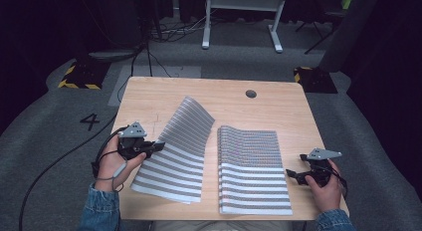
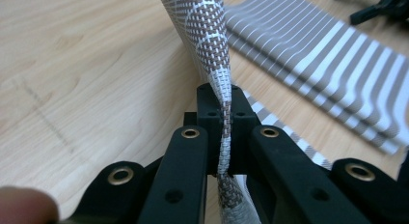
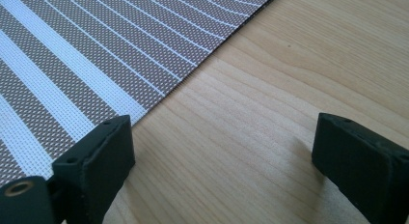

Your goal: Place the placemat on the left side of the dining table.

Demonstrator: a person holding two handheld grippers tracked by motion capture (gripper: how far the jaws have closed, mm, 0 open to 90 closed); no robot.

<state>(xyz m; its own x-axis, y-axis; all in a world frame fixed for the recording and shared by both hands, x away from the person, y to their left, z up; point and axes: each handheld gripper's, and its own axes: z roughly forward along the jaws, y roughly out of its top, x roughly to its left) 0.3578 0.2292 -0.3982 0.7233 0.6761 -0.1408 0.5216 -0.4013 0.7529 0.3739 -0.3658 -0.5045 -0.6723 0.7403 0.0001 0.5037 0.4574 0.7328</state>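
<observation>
Centrally, a pale wooden rectangular table [image 1: 149, 94] with a small round grommet hole [image 1: 251, 93] near its far edge carried everything. Toward its right side, reaching almost to the near edge, lay a flat stack of grey-and-white striped woven placemats [image 1: 254, 171], its layered edges also visible in the left gripper view [image 2: 337, 64]. Left of the stack, a single grey-and-white striped woven placemat [image 1: 176, 151] sat askew, its far end lifted off the wood and its near end lying close to the near edge. The black left gripper [image 1: 158, 145], held by the left hand [image 1: 112, 166], had its jaws pressed together on that mat's left edge [image 2: 223, 115]. By the stack's right edge, the black right gripper [image 1: 291, 175] hovered with jaws spread apart over bare wood, grasping nothing [image 3: 222, 151].
</observation>
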